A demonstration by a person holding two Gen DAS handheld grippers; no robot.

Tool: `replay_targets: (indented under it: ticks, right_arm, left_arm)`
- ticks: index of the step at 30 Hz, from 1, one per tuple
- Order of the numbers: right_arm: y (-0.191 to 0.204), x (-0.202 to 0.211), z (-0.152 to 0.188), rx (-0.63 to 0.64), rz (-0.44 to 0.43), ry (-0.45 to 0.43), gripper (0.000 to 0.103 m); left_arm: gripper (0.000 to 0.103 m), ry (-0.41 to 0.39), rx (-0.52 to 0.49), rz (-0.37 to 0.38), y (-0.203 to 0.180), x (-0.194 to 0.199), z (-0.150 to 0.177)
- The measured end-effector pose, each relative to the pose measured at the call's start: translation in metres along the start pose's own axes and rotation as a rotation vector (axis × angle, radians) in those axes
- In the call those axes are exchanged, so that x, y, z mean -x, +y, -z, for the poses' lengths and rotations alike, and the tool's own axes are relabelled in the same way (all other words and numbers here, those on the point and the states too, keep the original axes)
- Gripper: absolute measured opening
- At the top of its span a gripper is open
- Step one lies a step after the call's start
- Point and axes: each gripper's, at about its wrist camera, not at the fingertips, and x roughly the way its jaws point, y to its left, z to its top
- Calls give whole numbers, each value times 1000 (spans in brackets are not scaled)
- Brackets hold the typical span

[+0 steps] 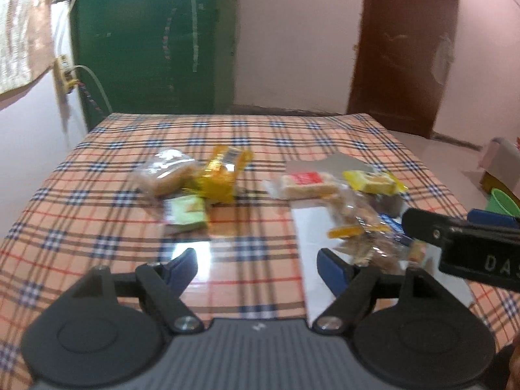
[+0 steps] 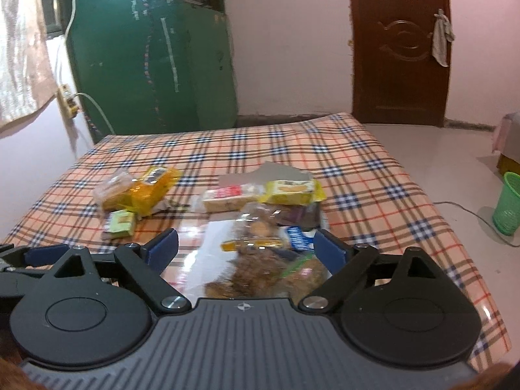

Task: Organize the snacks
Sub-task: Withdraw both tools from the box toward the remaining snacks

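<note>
Two grippers of mine hang over the near edge of the table point(image 1: 107, 162), both spread wide with nothing between the pads. My left gripper point(image 1: 256, 268) is over bare checked cloth. My right gripper point(image 2: 247, 248) is above a clear bag of cookies point(image 2: 260, 269) lying on a white sheet point(image 1: 308, 227) toward the right edge. Beyond it sit a wafer pack point(image 2: 227, 198) and a yellow packet point(image 2: 291, 191). Toward the left edge lie a small green box point(image 1: 187, 213), an orange pouch point(image 1: 224, 175) and a clear cake pack point(image 1: 167, 175).
</note>
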Motion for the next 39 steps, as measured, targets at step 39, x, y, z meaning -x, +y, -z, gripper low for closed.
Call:
replay_targets:
  ticks: [39]
  right_arm:
    - [52,-78,-12,35,-102,62,103]
  left_arm:
    - [85,72,122,-158,68,-122,-27]
